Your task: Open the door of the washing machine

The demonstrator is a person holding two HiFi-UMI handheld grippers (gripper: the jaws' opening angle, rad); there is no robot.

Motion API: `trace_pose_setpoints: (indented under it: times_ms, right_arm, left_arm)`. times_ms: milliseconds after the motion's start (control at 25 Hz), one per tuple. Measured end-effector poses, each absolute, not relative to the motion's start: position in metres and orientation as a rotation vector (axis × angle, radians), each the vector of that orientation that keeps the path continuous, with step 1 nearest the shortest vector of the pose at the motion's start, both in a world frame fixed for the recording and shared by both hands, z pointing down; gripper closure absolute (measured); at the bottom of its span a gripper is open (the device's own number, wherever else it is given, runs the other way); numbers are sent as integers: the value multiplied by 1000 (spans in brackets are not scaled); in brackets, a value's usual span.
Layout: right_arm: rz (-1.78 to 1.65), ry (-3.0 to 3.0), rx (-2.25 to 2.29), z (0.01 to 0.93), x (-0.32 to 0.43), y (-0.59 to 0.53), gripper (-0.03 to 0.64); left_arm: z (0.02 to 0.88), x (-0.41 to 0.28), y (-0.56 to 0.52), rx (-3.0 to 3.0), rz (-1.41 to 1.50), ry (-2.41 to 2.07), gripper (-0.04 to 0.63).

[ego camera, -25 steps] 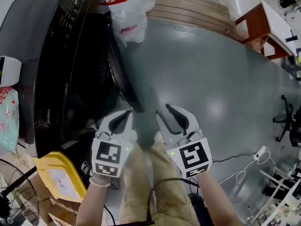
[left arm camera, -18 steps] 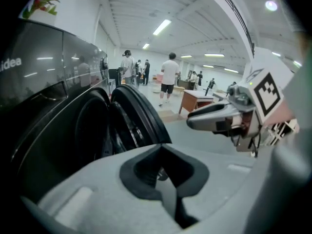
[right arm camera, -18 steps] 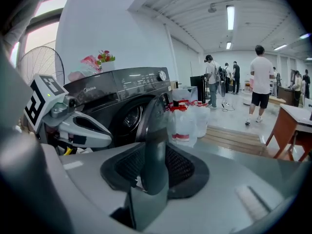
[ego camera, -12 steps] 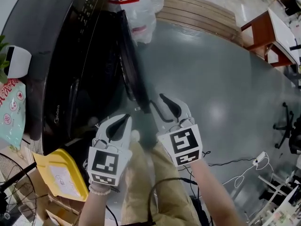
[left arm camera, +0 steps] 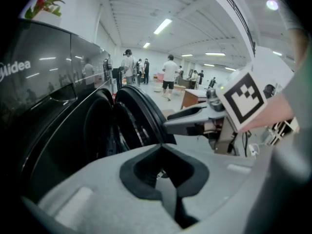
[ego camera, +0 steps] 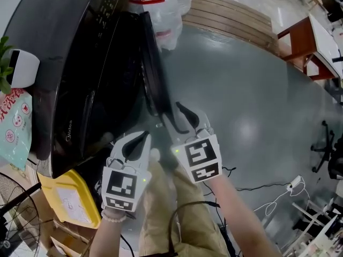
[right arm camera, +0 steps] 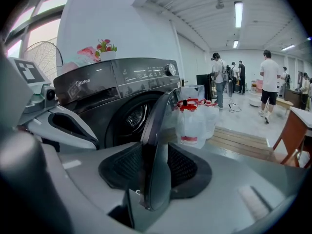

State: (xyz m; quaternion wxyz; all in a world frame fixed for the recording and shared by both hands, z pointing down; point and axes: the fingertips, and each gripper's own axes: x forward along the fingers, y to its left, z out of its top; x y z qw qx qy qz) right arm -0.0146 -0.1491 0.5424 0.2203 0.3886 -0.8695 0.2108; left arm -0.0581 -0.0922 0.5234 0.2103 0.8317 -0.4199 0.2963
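Observation:
The black front-loading washing machine (ego camera: 80, 79) stands at the left, and its round door (ego camera: 153, 74) is swung partly out from the drum opening (right arm camera: 131, 118). My right gripper (ego camera: 171, 118) is at the door's free edge. Its jaws are opening, with the door rim (right arm camera: 158, 145) standing between the pads and a gap on either side. My left gripper (ego camera: 142, 136) hangs beside it, just left of the door edge, shut on nothing. In the left gripper view its closed jaws (left arm camera: 163, 172) point at the door (left arm camera: 141, 121), with the right gripper (left arm camera: 195, 122) beyond.
Clear plastic water jugs (ego camera: 161, 9) stand beyond the door near a low wooden platform (ego camera: 230, 15). A yellow bin (ego camera: 69, 202) and a fan (ego camera: 10, 218) sit by the machine's near corner. Cables (ego camera: 273, 191) lie at the right. People (right arm camera: 268, 77) stand far off.
The right gripper has moved left onto the door's edge and its jaws have spread wider. The left gripper has barely shifted and stays shut.

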Motion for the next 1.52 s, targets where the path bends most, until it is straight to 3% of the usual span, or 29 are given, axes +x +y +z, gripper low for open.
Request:
trace_pose_setpoints:
  times_ms: [200, 320, 720, 1520]
  right_arm:
    - [621, -2414, 1069, 542, -17, -148, 470]
    - [644, -2419, 1042, 544, -23, -145, 433]
    - [711, -2368, 1101, 555, -18, -154, 436]
    - [472, -2188, 1379, 553, 104, -197, 479]
  left_arm:
    - [524, -58, -95, 2308, 812, -1167, 601]
    - [524, -57, -97, 2309, 811, -1166, 601]
    - [526, -62, -99, 2306, 828, -1166, 601]
    - [527, -53, -106, 2330, 833, -1149, 601]
